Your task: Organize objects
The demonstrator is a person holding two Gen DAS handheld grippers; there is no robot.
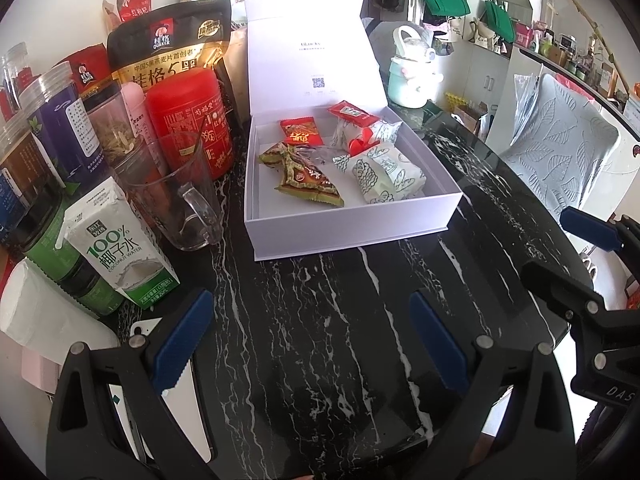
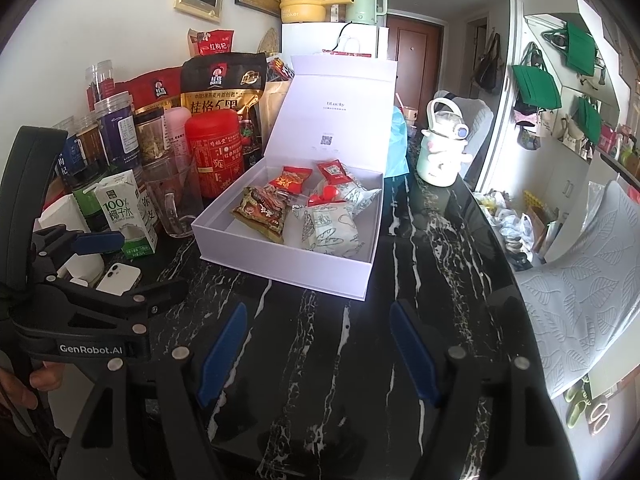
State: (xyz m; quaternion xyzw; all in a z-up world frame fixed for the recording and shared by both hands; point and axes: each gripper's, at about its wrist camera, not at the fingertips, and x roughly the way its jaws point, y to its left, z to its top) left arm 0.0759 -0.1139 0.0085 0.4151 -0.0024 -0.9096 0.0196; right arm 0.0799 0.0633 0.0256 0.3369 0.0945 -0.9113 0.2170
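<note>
**Snacks Are In The Box, And Our Claws Are Waiting**

While both claws are hanging over the dark table (image 1: 320,340), we are holding nothing at all. Our left claw (image 1: 312,344) is standing wide, with only bare table between its blue pads (image 1: 184,340). Our right claw (image 2: 316,350) is standing wide too, and it is also empty. We are keeping them open like this, we think, so they are ready to grab the next thing.

A little farther out, the white box (image 1: 352,236) is sitting on the table with its lid (image 1: 312,52) tipped up and back. That is leaving the top clear, so things can drop straight in. Inside, we are seeing a green and red snack pack (image 1: 308,178), two small red packets (image 1: 300,132), and white wrapped buns (image 1: 384,176) lying side by side. They are looking like the things we are tidying, and they are already in the box.

Beside the box on the left, a glass mug (image 1: 176,196), a coconut water carton (image 1: 120,248) and a red tin (image 1: 192,120) are standing close together. Behind them, oat bags (image 1: 168,48) are leaning up. Far back, a pale bottle (image 1: 412,76) is standing alone.
</note>
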